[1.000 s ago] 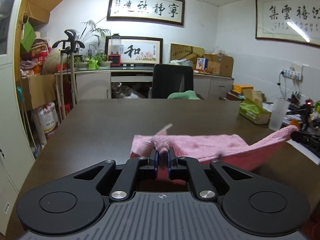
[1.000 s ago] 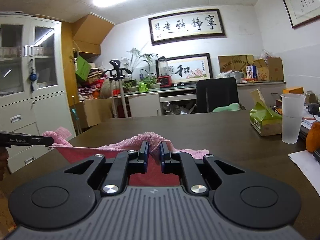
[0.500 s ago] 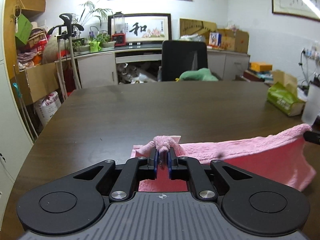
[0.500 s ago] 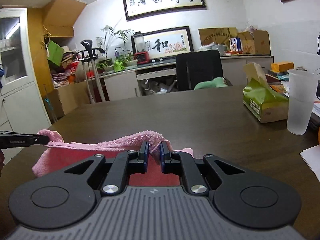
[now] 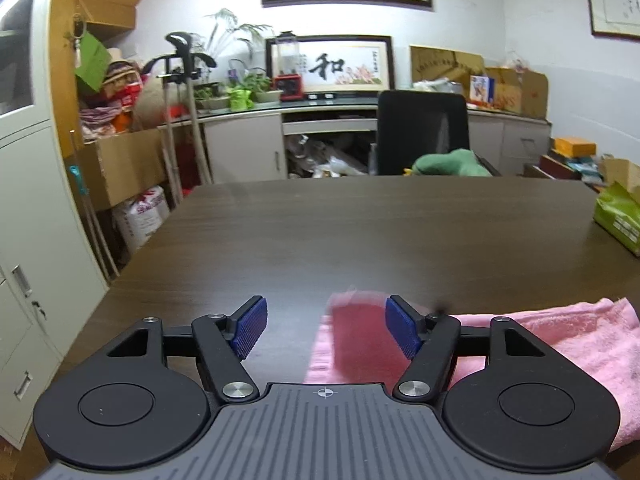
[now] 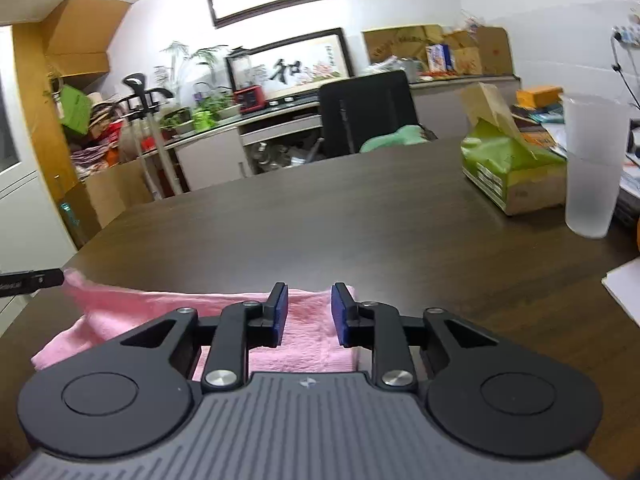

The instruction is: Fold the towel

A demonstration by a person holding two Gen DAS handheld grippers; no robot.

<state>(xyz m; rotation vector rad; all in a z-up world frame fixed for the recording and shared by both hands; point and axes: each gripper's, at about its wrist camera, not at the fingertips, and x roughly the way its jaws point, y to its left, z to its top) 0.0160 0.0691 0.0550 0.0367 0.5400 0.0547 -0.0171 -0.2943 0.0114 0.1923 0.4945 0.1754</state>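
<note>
The pink towel [image 5: 580, 336] lies folded on the dark wooden table [image 5: 360, 232]. In the left wrist view my left gripper [image 5: 325, 326] is wide open, with the towel's left end blurred between and under the jaws. In the right wrist view my right gripper [image 6: 307, 312] is partly open just above the towel [image 6: 160, 312], and the blue pads [image 6: 280, 312] do not grip it. The tip of the left gripper [image 6: 36, 278] shows at the towel's far left corner.
A green tissue box [image 6: 508, 168] and a frosted plastic cup [image 6: 592, 168] stand on the table's right side. White paper [image 6: 624, 284] lies at the right edge. A black office chair [image 5: 420, 132] stands behind the table.
Both grippers have opened and let go of the towel corners. The towel has dropped onto the table. The left jaws opened wider than the right.
</note>
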